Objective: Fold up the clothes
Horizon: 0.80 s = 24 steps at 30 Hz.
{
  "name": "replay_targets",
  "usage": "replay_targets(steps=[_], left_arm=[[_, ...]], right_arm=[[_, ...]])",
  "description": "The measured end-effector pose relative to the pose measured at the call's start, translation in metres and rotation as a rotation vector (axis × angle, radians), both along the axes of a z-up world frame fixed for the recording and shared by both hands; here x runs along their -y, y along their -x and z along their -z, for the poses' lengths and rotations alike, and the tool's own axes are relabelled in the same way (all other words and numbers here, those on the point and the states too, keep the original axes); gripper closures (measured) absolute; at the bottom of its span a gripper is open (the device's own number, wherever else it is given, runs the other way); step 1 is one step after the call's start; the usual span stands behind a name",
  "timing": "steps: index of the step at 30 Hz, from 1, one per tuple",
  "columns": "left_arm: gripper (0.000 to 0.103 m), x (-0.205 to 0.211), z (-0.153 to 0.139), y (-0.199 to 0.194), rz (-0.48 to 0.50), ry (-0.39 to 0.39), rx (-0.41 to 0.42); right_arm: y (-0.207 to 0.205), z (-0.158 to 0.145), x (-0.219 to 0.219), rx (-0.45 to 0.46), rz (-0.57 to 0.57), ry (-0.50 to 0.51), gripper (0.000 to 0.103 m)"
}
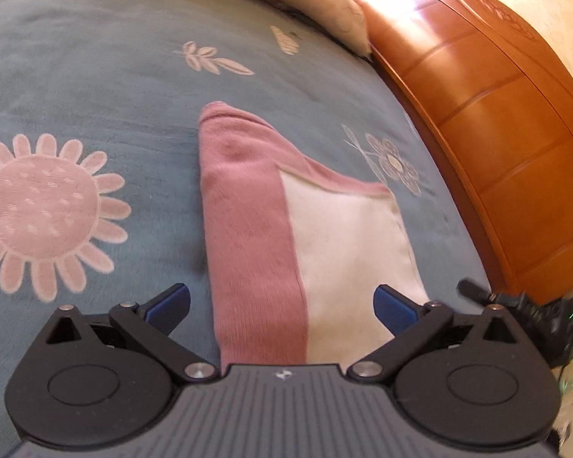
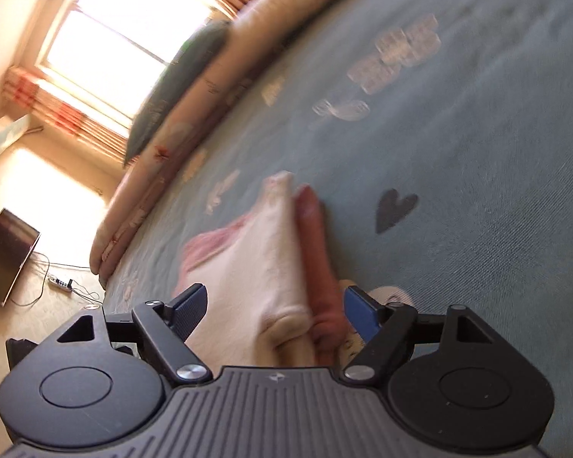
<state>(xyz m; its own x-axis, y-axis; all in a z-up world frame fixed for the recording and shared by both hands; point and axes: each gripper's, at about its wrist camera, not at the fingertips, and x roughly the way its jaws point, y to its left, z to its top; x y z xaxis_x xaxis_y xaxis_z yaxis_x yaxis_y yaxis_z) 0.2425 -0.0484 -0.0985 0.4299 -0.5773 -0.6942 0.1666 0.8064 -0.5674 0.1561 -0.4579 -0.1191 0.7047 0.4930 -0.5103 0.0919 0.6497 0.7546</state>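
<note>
Left wrist view puts your left gripper [image 1: 282, 307] with jaws spread wide, clamping nothing, over the near end of the folded pink and cream garment [image 1: 248, 210]. It lies flat on the blue bedspread [image 1: 95, 76], long axis running from bottom centre up to mid-frame, rounded pink end pointing away. Your right gripper [image 2: 273, 307] also stands parted above the cloth, which looks blurred there.

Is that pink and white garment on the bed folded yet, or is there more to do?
Partly done: the garment lies on the blue bedspread as a narrow strip, pink side turned over white. In hand: nothing; the left gripper and right gripper both stand open over it. Left: probably one more fold, end to end.
</note>
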Motion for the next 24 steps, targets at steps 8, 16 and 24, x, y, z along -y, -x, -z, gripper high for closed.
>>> replay_targets(steps=[8,16,24], left_arm=[[0.02,-0.003,0.034,-0.039,-0.007,0.1,-0.116],[0.019,0.001,0.051,-0.065,-0.003,0.19,-0.144],[0.019,-0.006,0.055,-0.046,0.063,0.206,-0.133]], right_arm=[[-0.045,0.04,-0.008,-0.097,-0.108,-0.111,0.021],[-0.089,0.04,-0.022,-0.09,-0.188,-0.097,0.021],[-0.07,0.039,-0.027,-0.085,-0.254,-0.07,0.02]])
